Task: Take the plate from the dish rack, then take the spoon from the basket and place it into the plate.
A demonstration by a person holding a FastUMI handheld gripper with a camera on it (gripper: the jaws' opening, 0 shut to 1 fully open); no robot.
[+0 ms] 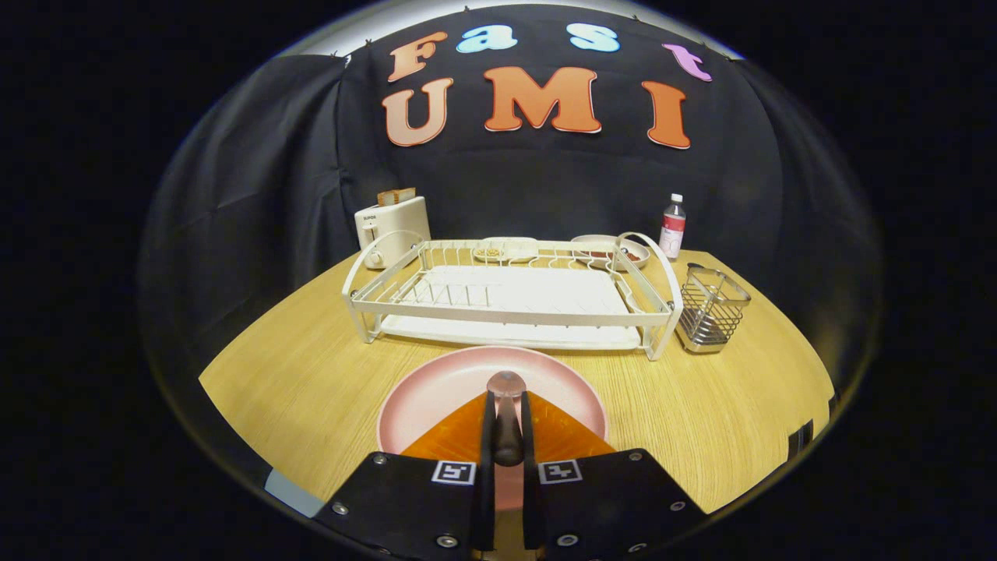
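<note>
A pink plate [444,386] lies flat on the wooden table just in front of the white dish rack [510,300]. My gripper [507,425] is shut on the spoon [506,384], whose dark handle runs between the two fingers. The spoon's bowl pokes out ahead of the fingertips, over the middle of the plate. I cannot tell whether the spoon touches the plate. The wire basket [710,308] stands to the right of the rack and looks empty.
A white toaster [391,226] with bread stands behind the rack's left end. Two small dishes [506,249] with food sit behind the rack. A bottle [673,226] stands at the back right. Bare table lies left and right of the plate.
</note>
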